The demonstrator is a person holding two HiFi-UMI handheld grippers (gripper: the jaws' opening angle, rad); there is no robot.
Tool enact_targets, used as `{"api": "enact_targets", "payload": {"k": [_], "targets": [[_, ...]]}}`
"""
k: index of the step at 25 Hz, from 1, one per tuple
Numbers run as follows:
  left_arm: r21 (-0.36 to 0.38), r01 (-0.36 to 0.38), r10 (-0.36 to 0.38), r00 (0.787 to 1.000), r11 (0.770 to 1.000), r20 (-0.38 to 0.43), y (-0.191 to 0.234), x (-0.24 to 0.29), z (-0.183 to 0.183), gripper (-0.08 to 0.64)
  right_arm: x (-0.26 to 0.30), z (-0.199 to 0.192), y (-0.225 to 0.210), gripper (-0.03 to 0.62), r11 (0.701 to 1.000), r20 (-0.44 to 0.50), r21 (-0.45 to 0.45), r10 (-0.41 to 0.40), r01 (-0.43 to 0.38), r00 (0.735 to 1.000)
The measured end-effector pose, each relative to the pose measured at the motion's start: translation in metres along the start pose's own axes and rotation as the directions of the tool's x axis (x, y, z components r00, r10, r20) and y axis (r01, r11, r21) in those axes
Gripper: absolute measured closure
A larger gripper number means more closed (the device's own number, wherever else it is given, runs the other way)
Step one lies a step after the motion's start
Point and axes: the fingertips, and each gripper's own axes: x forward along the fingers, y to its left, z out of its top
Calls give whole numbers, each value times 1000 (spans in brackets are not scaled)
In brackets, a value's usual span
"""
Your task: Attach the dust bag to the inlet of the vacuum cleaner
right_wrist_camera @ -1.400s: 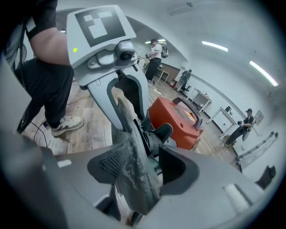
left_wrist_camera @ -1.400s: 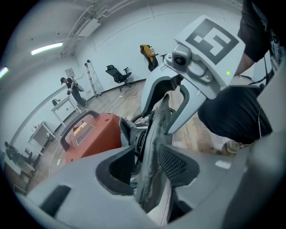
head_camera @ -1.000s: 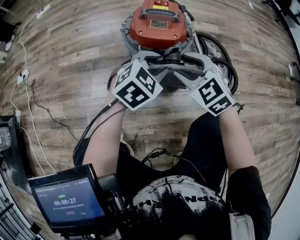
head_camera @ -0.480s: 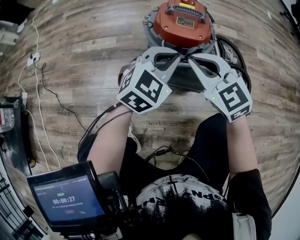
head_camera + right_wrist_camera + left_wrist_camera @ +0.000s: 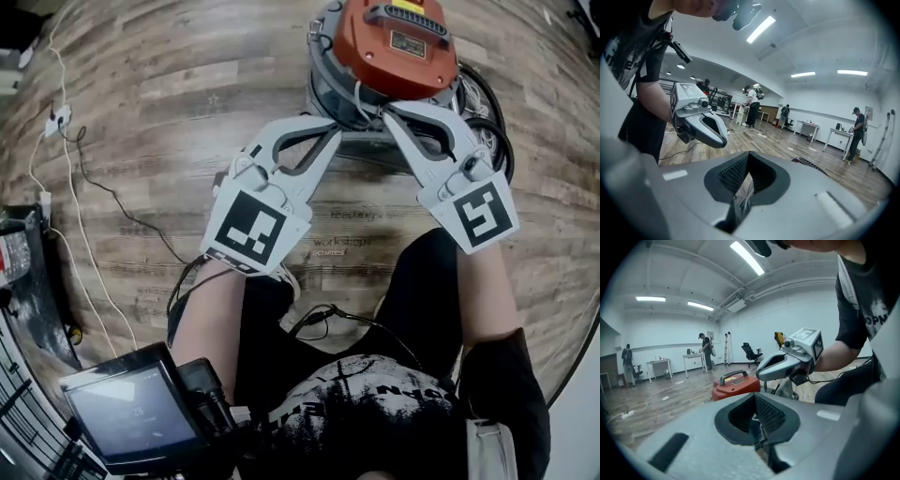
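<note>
the vacuum cleaner (image 5: pixel 394 47), topped by a red lid, is set on the wooden floor (image 5: pixel 159 103) at the top of the head view. the left gripper (image 5: pixel 334 131) and the right gripper (image 5: pixel 390 111) are held with their tips near each other, just at its drum. the left jaws have just been closing and are pressed together; the right jaws are likewise brought together. nothing is made out between either pair.

Two tools (image 5: pixel 332 137) (image 5: pixel 392 116), one vacuum cleaner (image 5: pixel 394 45)
</note>
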Motion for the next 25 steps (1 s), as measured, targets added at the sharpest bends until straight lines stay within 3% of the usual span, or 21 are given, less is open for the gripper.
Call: {"api": "enact_targets", "payload": {"k": [2, 6, 13, 17, 20, 25], "targets": [[-26, -1, 2, 999, 1000, 35, 8, -20, 16, 555, 2, 19, -3, 588, 999, -18, 32, -1, 1, 1000], [-154, -2, 15, 997, 988, 78, 32, -58, 67, 555, -11, 88, -14, 588, 992, -44, 128, 27, -22, 999], [-325, 41, -22, 998, 945, 65, 75, -142, 188, 555, -19, 247, -23, 588, 965, -32, 222, 153, -142, 988], [-347, 77, -45, 994, 935, 101, 101, -195, 282, 555, -14, 361, -41, 588, 957, 3, 240, 164, -160, 986], [-327, 82, -36, 989, 941, 142, 126, -222, 339, 555, -12, 434, -69, 588, 965, 37, 228, 125, -130, 991], [-323, 83, -21, 982, 943, 190, 152, -259, 405, 555, -16, 517, -82, 588, 979, 110, 155, 116, -132, 987]]}}
